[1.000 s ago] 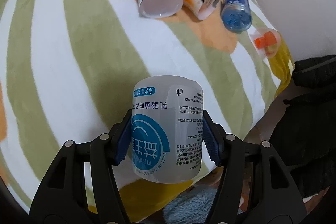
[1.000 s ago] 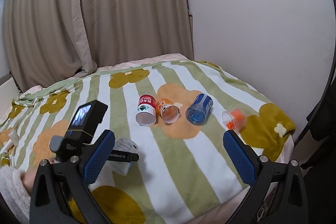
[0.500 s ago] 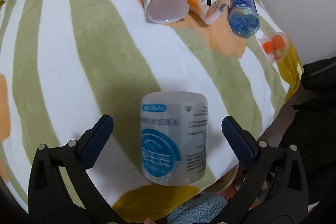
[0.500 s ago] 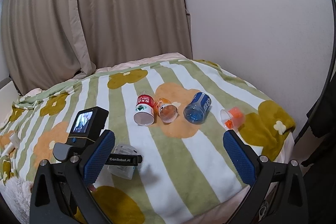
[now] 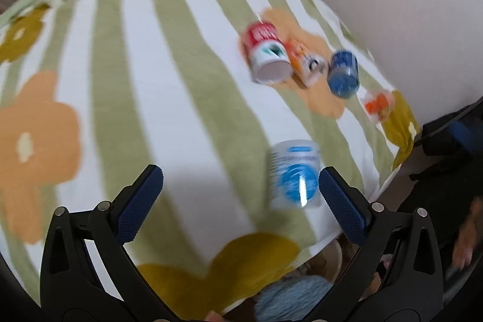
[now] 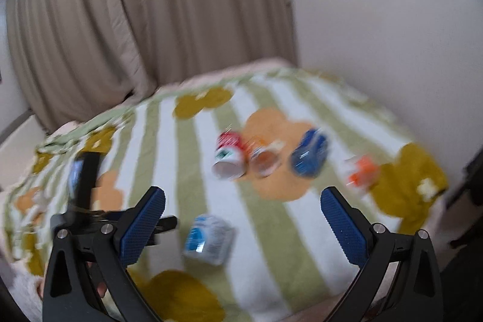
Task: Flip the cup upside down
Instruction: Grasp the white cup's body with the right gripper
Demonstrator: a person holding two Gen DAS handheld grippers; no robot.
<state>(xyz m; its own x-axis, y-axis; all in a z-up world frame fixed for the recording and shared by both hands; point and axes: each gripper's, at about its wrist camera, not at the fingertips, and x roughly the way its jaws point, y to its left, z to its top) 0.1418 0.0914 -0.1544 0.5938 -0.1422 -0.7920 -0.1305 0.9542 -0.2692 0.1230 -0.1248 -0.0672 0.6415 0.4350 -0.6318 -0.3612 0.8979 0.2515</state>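
A clear cup with a blue and white label [image 5: 294, 174] stands upside down on the striped blanket, near its front edge; it also shows in the right wrist view [image 6: 208, 239]. My left gripper [image 5: 240, 201] is open and empty, drawn back with the cup just inside its right finger. In the right wrist view the left gripper's body [image 6: 87, 195] sits left of the cup. My right gripper [image 6: 243, 225] is open and empty, held above the bed. Both views are blurred by motion.
Several other cups lie on their sides in a row farther back: a red and white one [image 5: 267, 53], an orange one [image 5: 305, 62], a blue one [image 5: 342, 74] and a clear one with orange parts [image 5: 377, 106]. Curtains [image 6: 135, 20] and a wall [image 6: 377, 20] stand behind the bed.
My left gripper opened, let go of the blue-label cup and pulled back and left. The cup stays standing on the blanket. The right gripper shifted slightly, still open.
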